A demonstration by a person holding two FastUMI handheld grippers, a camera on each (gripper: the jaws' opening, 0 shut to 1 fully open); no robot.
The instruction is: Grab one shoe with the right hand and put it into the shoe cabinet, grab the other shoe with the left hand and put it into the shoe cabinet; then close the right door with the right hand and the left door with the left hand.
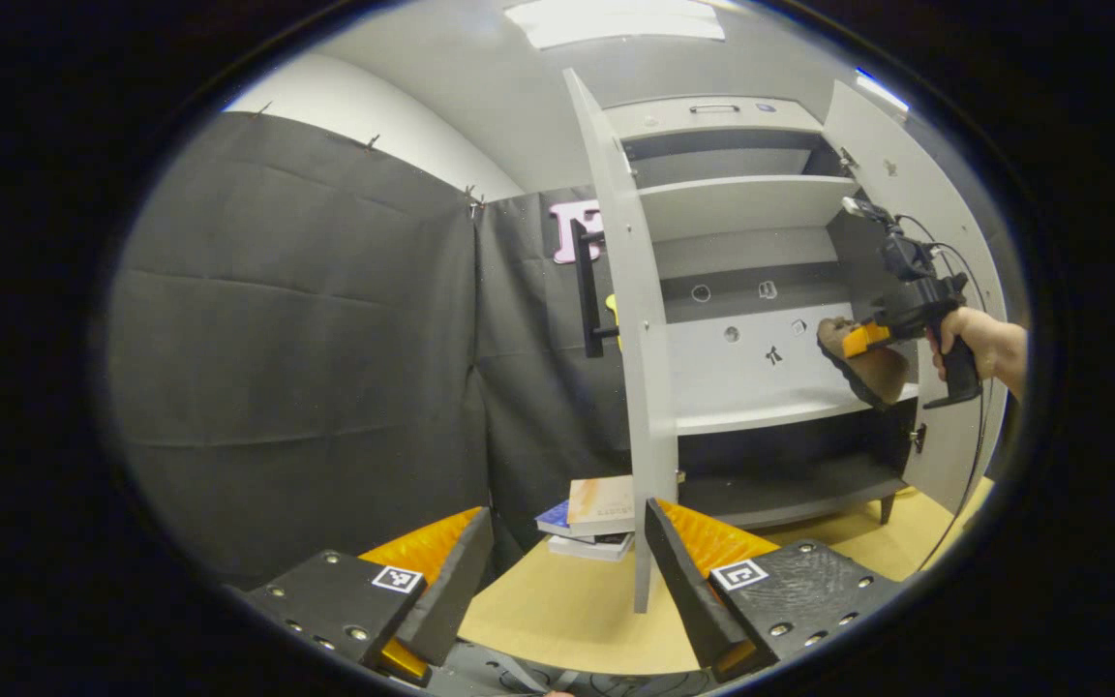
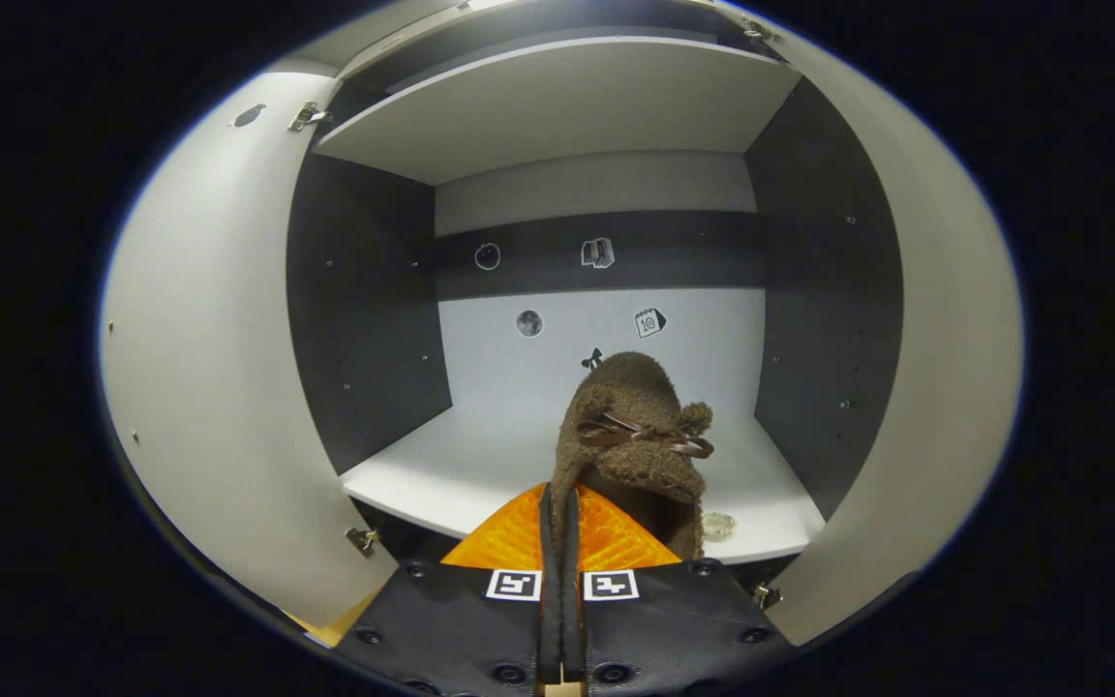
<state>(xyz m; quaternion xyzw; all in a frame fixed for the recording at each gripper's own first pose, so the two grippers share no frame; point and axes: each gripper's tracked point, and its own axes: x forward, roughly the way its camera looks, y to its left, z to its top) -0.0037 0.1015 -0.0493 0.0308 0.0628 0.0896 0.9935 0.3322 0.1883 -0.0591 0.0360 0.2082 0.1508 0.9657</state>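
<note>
The right gripper [image 2: 557,542] is seen low in the right gripper view, with its two fingers squeezed close together on the edge of a fuzzy brown slipper [image 2: 637,440] with a thin brown bow on top. The slipper is held up in front of the grey and dark shoe cabinet [image 2: 567,106], just over the front of the pale middle shelf [image 2: 461,465]. It cannot be told if the slipper is touching the shelf. Small stickers [image 2: 597,253] are seen on the back wall of the cabinet.

In the left gripper view, the same right gripper [image 1: 872,339] is seen far off, held by a hand [image 1: 964,334] at the open cabinet [image 1: 741,203]. The slipper [image 1: 862,363] is seen there from below, tilted, with its tan sole showing, at the right end of the middle shelf [image 1: 770,411].

The left gripper [image 1: 567,571] is seen at the bottom of the left gripper view. Its fingers are spread wide apart and nothing is held between them. It is kept well back from the cabinet, over a pale wooden floor [image 1: 557,620].

Both doors are swung open. The grey left door [image 1: 630,329] with its long black handle [image 1: 585,290] is seen edge-on, and the right door [image 1: 916,194] is behind the hand. A small stack of books [image 1: 591,518] is lying on the floor beside the left door.
</note>
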